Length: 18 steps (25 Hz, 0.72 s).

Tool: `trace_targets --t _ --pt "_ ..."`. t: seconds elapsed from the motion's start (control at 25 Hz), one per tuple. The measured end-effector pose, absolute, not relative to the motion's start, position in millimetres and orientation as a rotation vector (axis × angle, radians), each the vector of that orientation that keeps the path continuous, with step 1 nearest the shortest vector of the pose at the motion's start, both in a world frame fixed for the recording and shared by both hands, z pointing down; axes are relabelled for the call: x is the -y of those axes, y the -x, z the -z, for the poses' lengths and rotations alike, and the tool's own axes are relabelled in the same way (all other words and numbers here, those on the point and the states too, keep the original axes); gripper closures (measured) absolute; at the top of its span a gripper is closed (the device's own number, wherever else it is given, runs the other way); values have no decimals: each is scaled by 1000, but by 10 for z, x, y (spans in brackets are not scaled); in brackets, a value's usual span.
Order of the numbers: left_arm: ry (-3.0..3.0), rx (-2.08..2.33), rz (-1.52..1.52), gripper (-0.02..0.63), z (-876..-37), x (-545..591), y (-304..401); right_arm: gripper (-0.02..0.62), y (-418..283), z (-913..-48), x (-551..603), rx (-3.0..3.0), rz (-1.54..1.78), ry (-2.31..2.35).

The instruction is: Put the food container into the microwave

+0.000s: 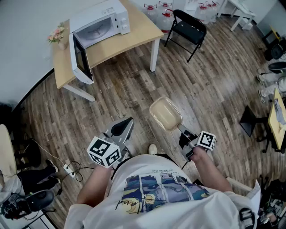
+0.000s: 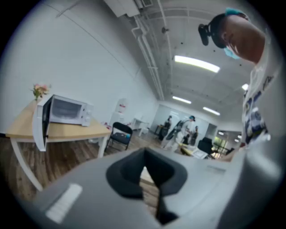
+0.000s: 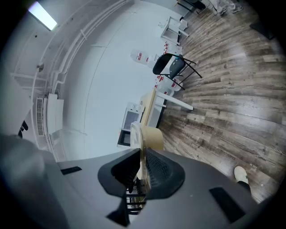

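Observation:
A beige, empty food container [image 1: 166, 113] hangs above the wood floor, and my right gripper [image 1: 180, 129] is shut on its near rim. In the right gripper view the container [image 3: 150, 137] stands edge-on, its rim pinched between the dark pads [image 3: 156, 169]. The white microwave [image 1: 99, 23] sits on a wooden table [image 1: 134, 36] at the far left, door [image 1: 80, 58] swung open toward me. My left gripper [image 1: 123, 126] is held low beside my body, shut with nothing in it. In the left gripper view the microwave [image 2: 66, 110] shows at the left with its door [image 2: 41, 121] open.
A black folding chair [image 1: 187, 27] stands right of the table, with water bottles [image 1: 161, 12] behind it. Pink flowers [image 1: 56, 34] sit at the table's left corner. A power strip and cables [image 1: 67, 169] lie on the floor at my left. Desks and gear line the right edge.

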<state>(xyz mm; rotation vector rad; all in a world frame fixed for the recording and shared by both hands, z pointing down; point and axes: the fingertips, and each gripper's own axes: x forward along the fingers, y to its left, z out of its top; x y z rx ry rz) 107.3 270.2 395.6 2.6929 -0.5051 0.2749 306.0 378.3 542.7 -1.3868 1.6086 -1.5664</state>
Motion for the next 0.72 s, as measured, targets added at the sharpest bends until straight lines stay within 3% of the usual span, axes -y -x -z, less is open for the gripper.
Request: trace_targets --t 0.24,0.72 --pt "-2731 497 -253 598 -3748 -2825 -1088 558 -2949 -5392 -3830 -1644 1597 1368" --pt "-2616 702 -196 598 -3926 -2535 -477 558 -2774 -5532 -3301 -1665 1673 1328"
